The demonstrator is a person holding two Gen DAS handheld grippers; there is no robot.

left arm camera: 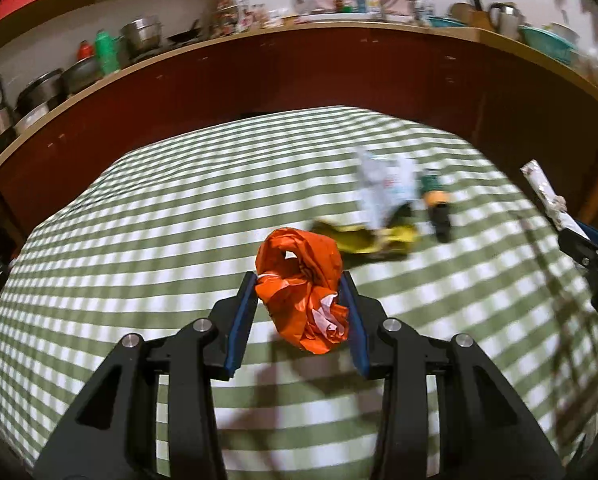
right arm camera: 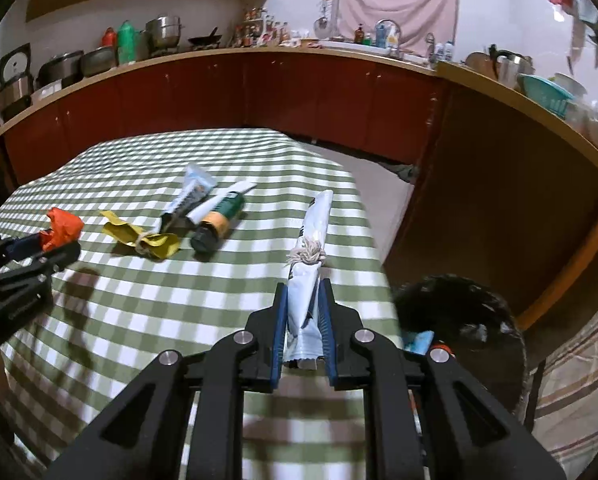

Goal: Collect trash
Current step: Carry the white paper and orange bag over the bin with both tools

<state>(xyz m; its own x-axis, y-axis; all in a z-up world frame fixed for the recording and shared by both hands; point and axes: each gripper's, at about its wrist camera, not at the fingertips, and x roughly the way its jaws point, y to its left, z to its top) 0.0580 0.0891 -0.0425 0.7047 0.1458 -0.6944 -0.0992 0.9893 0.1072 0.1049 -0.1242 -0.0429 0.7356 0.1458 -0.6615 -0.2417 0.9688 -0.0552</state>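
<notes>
Right wrist: black bin [right arm camera: 459, 320] beside table [right arm camera: 139, 312], contents unclear.

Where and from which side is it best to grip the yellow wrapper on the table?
Probably at the string-tied waist of the yellow wrapper, coming from above with the jaws across its length. It lies flat on the checked tablecloth, and the waist is its narrowest, firmest part. The white tube almost touches its right end, so avoid that end.
</notes>
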